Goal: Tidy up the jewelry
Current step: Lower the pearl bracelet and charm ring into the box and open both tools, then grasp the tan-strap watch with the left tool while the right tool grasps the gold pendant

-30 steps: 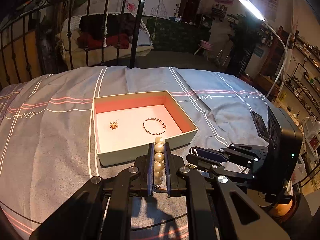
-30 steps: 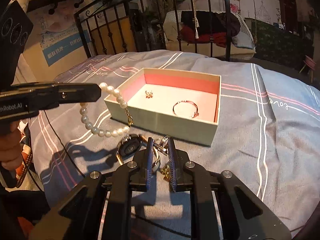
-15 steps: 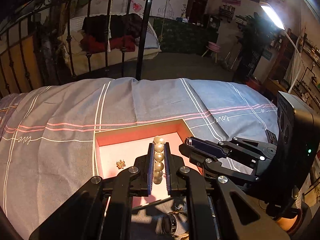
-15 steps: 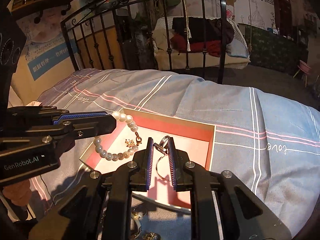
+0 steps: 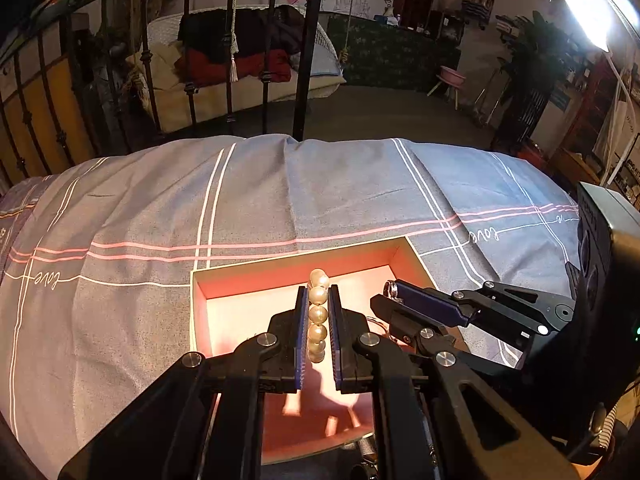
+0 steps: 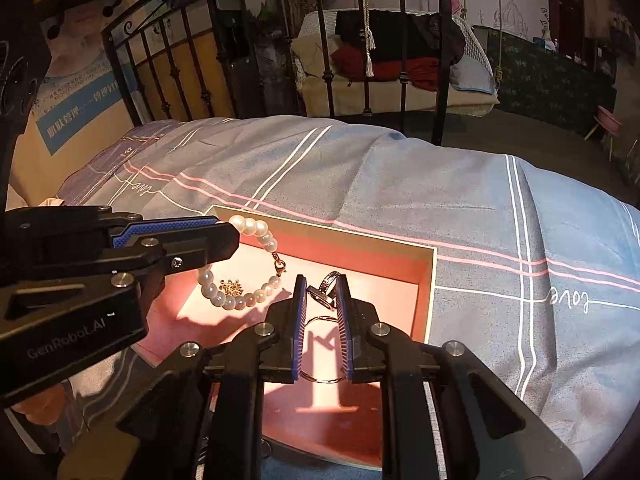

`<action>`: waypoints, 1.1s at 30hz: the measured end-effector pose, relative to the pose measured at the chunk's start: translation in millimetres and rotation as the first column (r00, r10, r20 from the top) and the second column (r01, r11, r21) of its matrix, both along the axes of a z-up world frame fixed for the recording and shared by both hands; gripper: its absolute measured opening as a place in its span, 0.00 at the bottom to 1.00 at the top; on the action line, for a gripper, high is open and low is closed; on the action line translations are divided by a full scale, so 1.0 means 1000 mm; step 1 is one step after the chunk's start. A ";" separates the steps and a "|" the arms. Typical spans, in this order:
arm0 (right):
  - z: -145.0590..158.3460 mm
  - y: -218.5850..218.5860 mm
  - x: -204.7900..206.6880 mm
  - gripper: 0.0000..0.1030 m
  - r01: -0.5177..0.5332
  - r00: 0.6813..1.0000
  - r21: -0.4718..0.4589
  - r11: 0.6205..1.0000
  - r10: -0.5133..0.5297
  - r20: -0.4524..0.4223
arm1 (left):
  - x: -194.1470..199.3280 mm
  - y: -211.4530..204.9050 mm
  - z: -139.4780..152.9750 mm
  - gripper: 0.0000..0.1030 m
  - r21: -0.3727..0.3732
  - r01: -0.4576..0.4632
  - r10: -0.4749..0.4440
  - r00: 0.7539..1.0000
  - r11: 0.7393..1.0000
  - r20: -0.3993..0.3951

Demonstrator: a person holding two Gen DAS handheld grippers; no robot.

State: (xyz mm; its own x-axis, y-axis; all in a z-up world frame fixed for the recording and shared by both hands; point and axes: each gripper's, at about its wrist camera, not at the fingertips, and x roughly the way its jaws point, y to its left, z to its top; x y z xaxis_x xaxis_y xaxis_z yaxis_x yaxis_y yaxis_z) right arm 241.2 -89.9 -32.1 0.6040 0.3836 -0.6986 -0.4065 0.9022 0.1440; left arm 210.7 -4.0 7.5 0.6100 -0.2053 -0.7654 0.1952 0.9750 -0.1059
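left tongs (image 5: 318,300) pinching limp white pearl bracelet (image 6: 240,298) by 5 beads | right tongs (image 6: 321,294) pinching stiff silver ring (image 6: 325,292) | both over pink-lined cardboard box (image 6: 426,300)

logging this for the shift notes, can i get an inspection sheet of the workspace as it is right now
surface: bed with a grey-blue striped cover.
job's things: open box with pink lining on the cover; pearl bracelet hanging over it; ring; small gold ornament and a thin bangle lying inside.
clutter: nothing seen on the cover around the box.
grippers: left gripper shut on the pearl bracelet; right gripper shut on the ring; both over the box.
cables: nothing seen.
surroundings: black iron bed frame, a second bed with clothes, bright lamp.
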 end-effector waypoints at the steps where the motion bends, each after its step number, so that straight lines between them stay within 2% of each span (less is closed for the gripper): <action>1: -0.001 0.000 0.001 0.15 0.000 1.000 0.000 1.000 0.000 -0.003 | 0.001 0.000 -0.002 0.09 0.001 0.001 -0.001 1.000 1.000 -0.006; 17: -0.024 0.010 0.003 0.15 -0.029 0.997 -0.046 0.998 0.026 -0.070 | 0.009 0.007 -0.031 0.09 0.020 -0.034 0.035 0.996 0.999 -0.087; 23: -0.026 0.012 -0.003 0.18 -0.044 0.998 -0.073 0.996 0.040 -0.054 | 0.006 0.009 -0.027 0.10 0.022 -0.038 0.040 0.996 0.999 -0.074; 25: -0.021 0.010 -0.007 0.31 -0.032 0.999 -0.085 0.996 0.030 -0.031 | 0.003 0.010 -0.023 0.15 0.015 -0.043 0.044 0.997 0.999 -0.064; 27: -0.012 0.004 -0.015 0.61 -0.009 1.000 -0.080 0.997 0.010 0.013 | -0.004 0.013 -0.013 0.33 -0.005 -0.042 0.042 0.998 0.999 -0.045; 30: 0.005 -0.012 -0.038 0.66 0.017 0.998 -0.056 0.998 -0.013 0.068 | -0.030 0.016 0.006 0.54 -0.044 -0.020 0.021 1.000 0.999 0.018; 33: 0.010 -0.033 -0.071 0.73 0.035 0.996 -0.021 0.999 -0.033 0.086 | -0.067 0.017 0.015 0.69 -0.079 0.023 -0.018 0.998 0.997 0.066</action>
